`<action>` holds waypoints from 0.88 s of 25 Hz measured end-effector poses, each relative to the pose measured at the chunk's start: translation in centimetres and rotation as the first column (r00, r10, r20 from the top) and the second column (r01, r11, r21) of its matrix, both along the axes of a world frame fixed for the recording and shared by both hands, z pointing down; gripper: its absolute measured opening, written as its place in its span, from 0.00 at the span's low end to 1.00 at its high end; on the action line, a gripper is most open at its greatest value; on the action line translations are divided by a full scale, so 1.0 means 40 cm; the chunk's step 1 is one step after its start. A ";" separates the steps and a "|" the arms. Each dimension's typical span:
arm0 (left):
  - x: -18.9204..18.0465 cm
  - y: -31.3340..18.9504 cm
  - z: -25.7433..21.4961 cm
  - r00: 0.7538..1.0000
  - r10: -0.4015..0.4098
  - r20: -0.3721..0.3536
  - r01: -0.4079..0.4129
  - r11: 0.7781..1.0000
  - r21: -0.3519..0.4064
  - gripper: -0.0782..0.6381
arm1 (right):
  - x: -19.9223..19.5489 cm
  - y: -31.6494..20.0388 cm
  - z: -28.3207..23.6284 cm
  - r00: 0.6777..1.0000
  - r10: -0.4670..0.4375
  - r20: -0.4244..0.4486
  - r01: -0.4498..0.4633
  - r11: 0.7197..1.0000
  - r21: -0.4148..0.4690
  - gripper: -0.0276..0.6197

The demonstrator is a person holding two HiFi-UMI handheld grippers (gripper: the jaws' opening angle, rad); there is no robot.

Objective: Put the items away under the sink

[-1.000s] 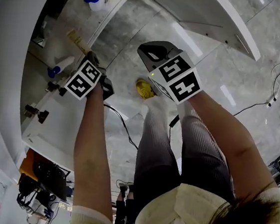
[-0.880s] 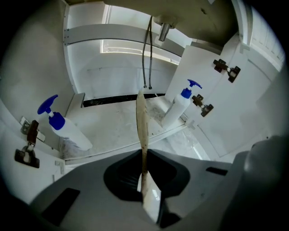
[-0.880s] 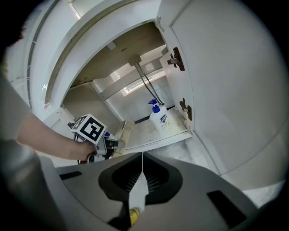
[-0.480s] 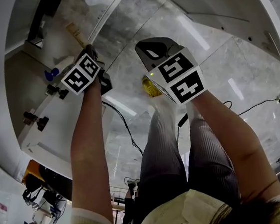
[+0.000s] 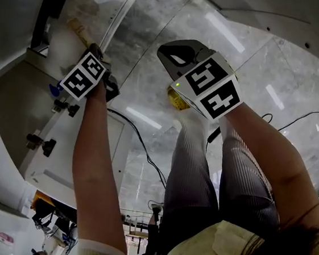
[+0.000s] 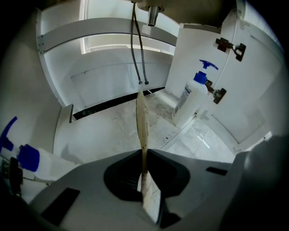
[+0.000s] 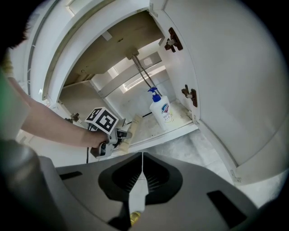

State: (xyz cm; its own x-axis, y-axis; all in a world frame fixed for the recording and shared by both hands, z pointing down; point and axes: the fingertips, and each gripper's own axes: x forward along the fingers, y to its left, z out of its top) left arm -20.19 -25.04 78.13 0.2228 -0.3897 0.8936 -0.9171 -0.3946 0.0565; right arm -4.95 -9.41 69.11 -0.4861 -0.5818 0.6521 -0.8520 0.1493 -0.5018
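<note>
In the head view the left gripper (image 5: 95,51), at upper left, reaches into the open cabinet (image 5: 14,96). The right gripper (image 5: 170,55) hangs mid-frame over the marble floor (image 5: 258,67). The left gripper view shows its jaws clenched on a flat tan item (image 6: 141,117), too edge-on to identify, above the scuffed cabinet floor (image 6: 104,131), with a pump bottle (image 6: 192,97) at right. The right gripper view shows its jaws pressed together on nothing, facing the cabinet.

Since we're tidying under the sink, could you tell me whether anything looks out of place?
Dark specks and smudges soil the cabinet floor beside the pump bottle; the flat beige item in the left gripper looks brown-stained.
</note>
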 end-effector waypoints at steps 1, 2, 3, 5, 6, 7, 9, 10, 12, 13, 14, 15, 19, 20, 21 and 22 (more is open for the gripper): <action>-0.002 -0.009 0.003 1.000 0.005 0.004 -0.005 1.000 0.003 0.19 | -0.002 -0.003 0.003 1.000 0.001 0.002 -0.001 1.000 0.004 0.09; -0.003 -0.018 0.006 1.000 0.009 0.008 -0.009 1.000 0.006 0.19 | -0.005 -0.006 0.006 1.000 0.000 0.003 0.000 1.000 0.007 0.09; -0.003 -0.026 0.008 1.000 0.011 0.010 -0.011 1.000 0.008 0.19 | -0.007 -0.009 0.010 1.000 -0.001 0.004 0.001 1.000 0.010 0.09; -0.004 -0.039 0.017 1.000 0.011 0.016 -0.011 1.000 0.009 0.19 | -0.012 -0.012 0.022 1.000 -0.006 0.006 0.005 1.000 0.012 0.09; -0.005 -0.043 0.022 1.000 0.011 0.021 -0.011 1.000 0.009 0.19 | -0.015 -0.012 0.029 1.000 -0.008 0.007 0.008 1.000 0.011 0.09; -0.008 -0.046 0.028 1.000 0.012 0.028 -0.012 1.000 0.009 0.19 | -0.019 -0.012 0.034 1.000 -0.010 0.009 0.010 1.000 0.009 0.09; -0.016 -0.053 0.041 0.999 0.013 0.043 -0.013 1.000 0.010 0.19 | -0.029 -0.009 0.044 1.000 -0.017 0.012 0.017 1.000 0.006 0.09; -0.020 -0.057 0.045 0.999 0.012 0.049 -0.012 1.000 0.012 0.19 | -0.035 -0.008 0.048 1.000 -0.020 0.012 0.020 1.000 0.005 0.09; -0.030 -0.069 0.051 0.998 0.006 0.057 -0.007 1.000 0.020 0.19 | -0.045 -0.007 0.056 1.000 -0.023 0.015 0.023 1.000 0.003 0.09; -0.034 -0.076 0.052 0.998 0.003 0.057 -0.004 1.000 0.025 0.19 | -0.049 -0.007 0.059 1.000 -0.023 0.016 0.023 1.000 0.002 0.09; -0.038 -0.084 0.052 0.998 -0.002 0.055 0.000 1.000 0.029 0.19 | -0.052 -0.008 0.062 1.000 -0.022 0.018 0.022 1.000 0.001 0.09; -0.042 -0.092 0.051 0.999 -0.008 0.051 0.006 0.999 0.034 0.19 | -0.054 -0.010 0.064 1.000 -0.020 0.021 0.020 1.000 0.001 0.09; -0.046 -0.132 0.032 0.999 -0.037 0.035 0.034 0.996 0.082 0.19 | -0.055 -0.018 0.068 1.000 -0.008 0.024 0.008 1.000 0.002 0.09; -0.045 -0.141 0.025 0.999 -0.033 0.038 0.029 0.995 0.100 0.19 | -0.056 -0.020 0.067 1.000 -0.002 0.027 0.002 1.000 0.001 0.09; -0.043 -0.148 0.018 0.999 -0.025 0.045 0.019 0.993 0.121 0.19 | -0.057 -0.020 0.067 1.000 0.004 0.031 -0.004 1.000 0.000 0.09; -0.041 -0.153 0.012 0.999 -0.017 0.050 0.010 0.990 0.141 0.20 | -0.059 -0.020 0.065 0.999 0.008 0.036 -0.008 1.000 0.000 0.09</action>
State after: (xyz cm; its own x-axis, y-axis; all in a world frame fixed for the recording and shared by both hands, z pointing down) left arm -21.82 -31.14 78.60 0.1719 -0.5152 0.8396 -0.9226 -0.3831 -0.0462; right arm -7.30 -10.23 71.73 -0.5042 -0.5861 0.6343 -0.8347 0.1425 -0.5319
